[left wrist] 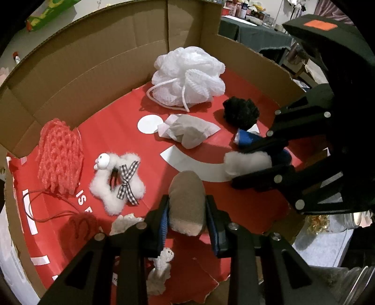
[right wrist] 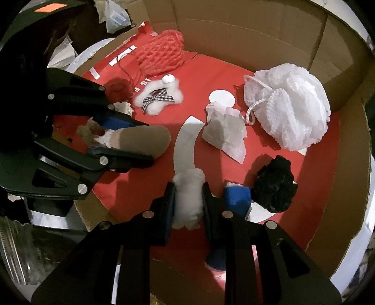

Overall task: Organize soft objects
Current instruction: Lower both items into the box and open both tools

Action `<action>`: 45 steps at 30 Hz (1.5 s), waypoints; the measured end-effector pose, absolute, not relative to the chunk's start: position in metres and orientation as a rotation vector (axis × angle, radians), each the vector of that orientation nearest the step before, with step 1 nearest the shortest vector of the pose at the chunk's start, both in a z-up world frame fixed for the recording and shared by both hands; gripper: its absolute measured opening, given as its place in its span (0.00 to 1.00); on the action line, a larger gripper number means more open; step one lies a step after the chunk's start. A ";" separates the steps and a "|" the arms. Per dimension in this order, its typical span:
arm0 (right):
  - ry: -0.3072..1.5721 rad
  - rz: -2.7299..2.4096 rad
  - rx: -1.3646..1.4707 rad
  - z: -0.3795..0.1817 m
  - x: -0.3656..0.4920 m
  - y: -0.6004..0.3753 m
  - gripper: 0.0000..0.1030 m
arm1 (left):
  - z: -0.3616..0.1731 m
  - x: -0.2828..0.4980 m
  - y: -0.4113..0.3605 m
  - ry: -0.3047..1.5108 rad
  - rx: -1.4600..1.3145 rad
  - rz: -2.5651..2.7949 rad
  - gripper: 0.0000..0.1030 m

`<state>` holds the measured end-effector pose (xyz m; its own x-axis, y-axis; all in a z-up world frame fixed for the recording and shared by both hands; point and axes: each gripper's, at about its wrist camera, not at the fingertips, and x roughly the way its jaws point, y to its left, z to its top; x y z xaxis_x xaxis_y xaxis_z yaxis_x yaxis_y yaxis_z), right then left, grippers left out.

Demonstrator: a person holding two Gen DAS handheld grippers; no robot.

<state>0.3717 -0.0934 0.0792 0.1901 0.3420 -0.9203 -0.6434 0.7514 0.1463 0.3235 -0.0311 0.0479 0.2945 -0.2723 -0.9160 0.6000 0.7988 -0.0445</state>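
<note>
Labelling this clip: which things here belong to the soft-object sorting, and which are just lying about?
Job:
left hand-held gripper holding tan plush
right hand-held gripper holding white fluff
white mesh pouf
red net
black pompom
cardboard box

Lying about:
green bag
cluttered table

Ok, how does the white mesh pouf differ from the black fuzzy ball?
The white mesh pouf is far bigger than the black fuzzy ball. The pouf is ruffled netting with a cord loop; the ball is dense fuzz with no cord visible. Both lie loose on the red liner.
</note>
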 end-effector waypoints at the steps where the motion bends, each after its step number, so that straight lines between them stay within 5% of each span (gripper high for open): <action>1: 1.189 0.705 -0.307 0.079 0.372 -0.093 0.20 | 0.048 0.325 -0.032 1.133 0.337 -0.596 0.34; 40: 1.111 0.697 -0.415 0.079 0.363 -0.082 0.23 | 0.050 0.320 -0.036 1.121 0.338 -0.585 0.51; 43: 1.107 0.696 -0.421 0.078 0.362 -0.082 0.34 | 0.054 0.319 -0.034 1.113 0.331 -0.585 0.53; 45: 1.088 0.698 -0.424 0.078 0.361 -0.081 0.63 | 0.057 0.318 -0.031 1.107 0.330 -0.584 0.53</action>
